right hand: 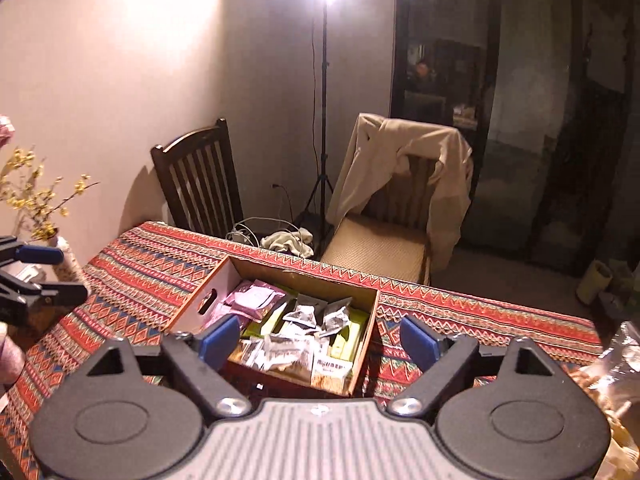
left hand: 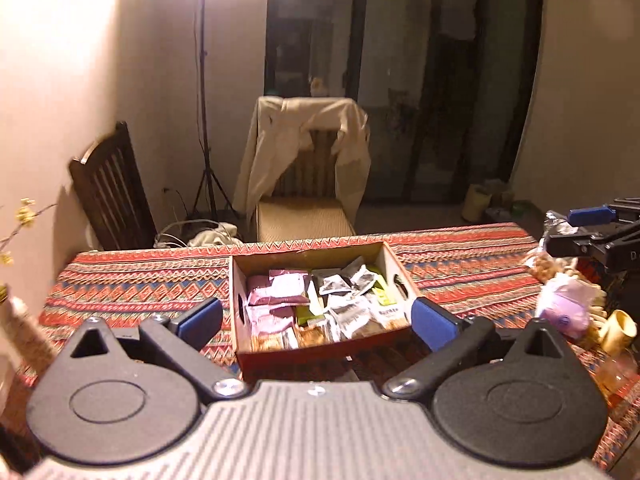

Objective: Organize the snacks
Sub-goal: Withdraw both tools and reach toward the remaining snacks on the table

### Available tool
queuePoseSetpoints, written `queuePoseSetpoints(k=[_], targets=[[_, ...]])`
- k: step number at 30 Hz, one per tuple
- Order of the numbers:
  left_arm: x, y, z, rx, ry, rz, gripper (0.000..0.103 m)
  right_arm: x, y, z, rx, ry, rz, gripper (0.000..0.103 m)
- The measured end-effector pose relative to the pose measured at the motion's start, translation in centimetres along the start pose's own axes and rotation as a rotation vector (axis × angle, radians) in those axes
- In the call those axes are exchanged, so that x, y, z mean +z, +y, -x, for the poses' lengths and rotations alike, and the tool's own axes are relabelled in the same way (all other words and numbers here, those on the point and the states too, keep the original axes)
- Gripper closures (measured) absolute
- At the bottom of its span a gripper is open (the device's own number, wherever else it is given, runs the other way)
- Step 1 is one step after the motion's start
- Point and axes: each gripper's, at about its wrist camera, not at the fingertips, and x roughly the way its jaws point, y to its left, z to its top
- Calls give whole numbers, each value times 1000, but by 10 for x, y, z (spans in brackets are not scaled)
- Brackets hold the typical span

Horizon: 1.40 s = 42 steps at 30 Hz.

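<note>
Cardboard box (left hand: 394,276) of sorted snack packets (left hand: 344,308) sat mid-desk (left hand: 140,280) on the patterned cloth. Both left tongs (left hand: 316,320) and right tongs (right hand: 318,340) hung wide and empty above it; loose bags (left hand: 560,304) at the right edge risked being knocked off.

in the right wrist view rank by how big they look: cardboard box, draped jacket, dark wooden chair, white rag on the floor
1. cardboard box
2. draped jacket, close to the box; it stands farther off
3. dark wooden chair
4. white rag
</note>
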Motion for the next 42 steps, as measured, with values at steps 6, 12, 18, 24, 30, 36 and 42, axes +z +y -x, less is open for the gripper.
queuePoseSetpoints(k=[6, 12, 18, 24, 30, 36, 42], targets=[[-69, -8, 93, -4, -70, 15, 0, -62, 26, 100, -19, -65, 86, 7], [-158, -21, 141, -17, -83, 54, 0, -144, 45, 166, 27, -110, 92, 3], [-238, -38, 162, 28, -104, 60, 0, -230, 63, 203, 69, -142, 80, 2], [-296, -56, 164, 140, -163, 38, 0, -314, 80, 215, 49, -177, 67, 1], [-345, -63, 141, 189, -158, 55, 0, -387, 90, 195, -28, -237, 28, 0], [-370, -61, 115, 217, -120, 93, 0, -431, 97, 160, -97, -228, -29, 0], [-366, -58, 96, 188, -95, 98, 0, -434, 93, 143, -57, -235, -50, 0]])
